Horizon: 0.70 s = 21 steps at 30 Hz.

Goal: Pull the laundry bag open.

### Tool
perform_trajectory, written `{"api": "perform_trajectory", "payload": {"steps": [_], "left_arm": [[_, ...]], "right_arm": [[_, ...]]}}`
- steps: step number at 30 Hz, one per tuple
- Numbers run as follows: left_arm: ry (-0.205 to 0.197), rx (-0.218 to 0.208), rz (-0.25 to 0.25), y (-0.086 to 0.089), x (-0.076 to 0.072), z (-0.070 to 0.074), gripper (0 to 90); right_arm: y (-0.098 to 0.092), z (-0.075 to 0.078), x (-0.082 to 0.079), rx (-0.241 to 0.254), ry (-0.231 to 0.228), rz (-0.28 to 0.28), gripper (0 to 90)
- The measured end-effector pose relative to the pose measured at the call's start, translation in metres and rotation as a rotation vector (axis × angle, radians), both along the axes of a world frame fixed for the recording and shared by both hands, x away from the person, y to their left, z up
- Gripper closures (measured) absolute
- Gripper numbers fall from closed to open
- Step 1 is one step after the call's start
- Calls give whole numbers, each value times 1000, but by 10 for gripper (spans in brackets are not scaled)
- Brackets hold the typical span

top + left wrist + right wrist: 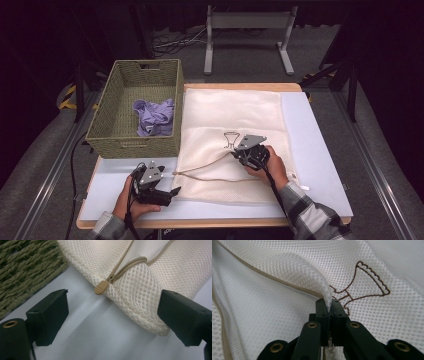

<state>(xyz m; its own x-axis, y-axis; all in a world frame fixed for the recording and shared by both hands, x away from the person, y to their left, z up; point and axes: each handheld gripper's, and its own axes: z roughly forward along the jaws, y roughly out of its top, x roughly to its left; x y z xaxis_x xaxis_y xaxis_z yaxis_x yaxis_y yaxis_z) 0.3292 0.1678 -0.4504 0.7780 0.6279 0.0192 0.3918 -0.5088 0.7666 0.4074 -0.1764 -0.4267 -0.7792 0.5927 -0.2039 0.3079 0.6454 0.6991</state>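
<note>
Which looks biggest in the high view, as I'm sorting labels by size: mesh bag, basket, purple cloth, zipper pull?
1. Mesh bag
2. Basket, clearly smaller in outline than the bag
3. Purple cloth
4. Zipper pull, barely a speck

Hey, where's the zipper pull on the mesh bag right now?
In the left gripper view, the zipper pull lies at the mesh bag's corner, between the open left claw's jaws, untouched.

High cam overhead, looks fwd/down; gripper cams close; all share mesh bag (pixel 235 150)
</note>
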Motion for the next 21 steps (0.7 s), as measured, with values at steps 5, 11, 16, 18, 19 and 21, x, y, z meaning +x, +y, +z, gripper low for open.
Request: {"api": "perform_trajectory", "payload": {"steps": [5, 11, 16, 18, 19, 21], "left_arm": [[-4, -2, 4, 4, 1, 1, 109], [-9, -12, 25, 16, -1, 3, 105], [-10, -16, 39, 22, -3, 4, 104], [-7, -24, 44, 26, -4, 4, 104], [-12, -24, 45, 27, -4, 4, 104], [-13, -34, 48, 29, -4, 5, 104]], "right_arm": [[0, 3, 6, 11, -15, -1, 872], [-2, 11, 3, 32, -28, 10, 871], [-4, 20, 1, 55, -43, 14, 870], [-4, 27, -2, 65, -60, 20, 870], [-4, 30, -4, 65, -75, 22, 870], [-5, 34, -6, 73, -86, 26, 870]]}}
